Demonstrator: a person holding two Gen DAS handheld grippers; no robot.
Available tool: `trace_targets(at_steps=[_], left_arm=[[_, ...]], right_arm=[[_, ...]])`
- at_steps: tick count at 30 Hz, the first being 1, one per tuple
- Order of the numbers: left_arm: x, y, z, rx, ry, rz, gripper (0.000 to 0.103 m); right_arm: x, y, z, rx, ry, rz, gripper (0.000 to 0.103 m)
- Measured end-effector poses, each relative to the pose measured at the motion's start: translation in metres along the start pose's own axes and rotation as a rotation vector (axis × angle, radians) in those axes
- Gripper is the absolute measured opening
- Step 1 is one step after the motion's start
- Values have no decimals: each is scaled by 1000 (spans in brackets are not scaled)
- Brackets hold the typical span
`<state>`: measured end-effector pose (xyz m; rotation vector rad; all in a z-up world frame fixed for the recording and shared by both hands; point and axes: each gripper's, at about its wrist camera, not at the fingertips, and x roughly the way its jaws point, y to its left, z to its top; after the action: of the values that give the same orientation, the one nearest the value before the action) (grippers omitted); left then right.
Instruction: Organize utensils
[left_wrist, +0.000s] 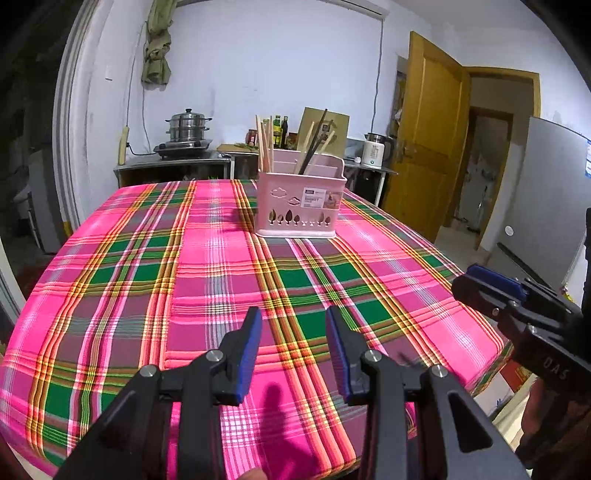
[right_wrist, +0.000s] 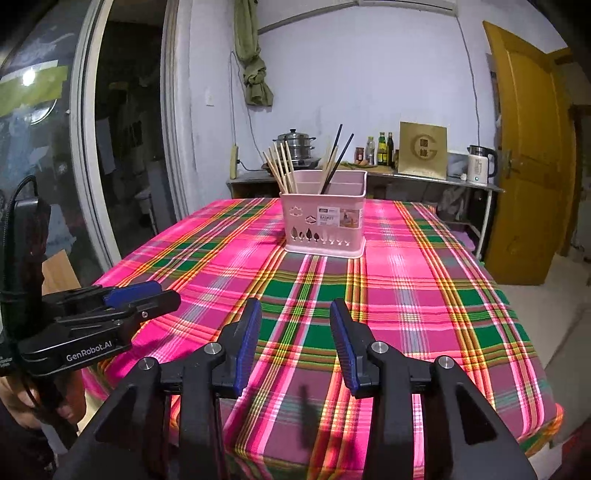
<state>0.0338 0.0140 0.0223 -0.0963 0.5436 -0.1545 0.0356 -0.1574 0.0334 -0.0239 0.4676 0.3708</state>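
My two claws wait over the worktop, holding nothing.

My left claw (left_wrist: 293, 328) is wide open, low over the checked cloth (left_wrist: 207, 266). Further back stands the pink basket (left_wrist: 301, 201); the pale chopsticks (left_wrist: 265, 142) stand in its left part, the dark ones (left_wrist: 314, 142) lean further right, so sorts stay apart. My right claw (right_wrist: 295, 321) is wide open too.

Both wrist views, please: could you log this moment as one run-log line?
left gripper: open, empty | right gripper: open, empty | pink basket: upright on tablecloth, holds wooden chopsticks and dark chopsticks
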Motion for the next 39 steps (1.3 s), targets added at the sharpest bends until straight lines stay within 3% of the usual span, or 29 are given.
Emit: trace_targets(at_steps=[39], left_arm=[[0, -4, 1, -11, -10, 13, 37]], right_arm=[[3, -5, -6, 12, 7, -10, 39]])
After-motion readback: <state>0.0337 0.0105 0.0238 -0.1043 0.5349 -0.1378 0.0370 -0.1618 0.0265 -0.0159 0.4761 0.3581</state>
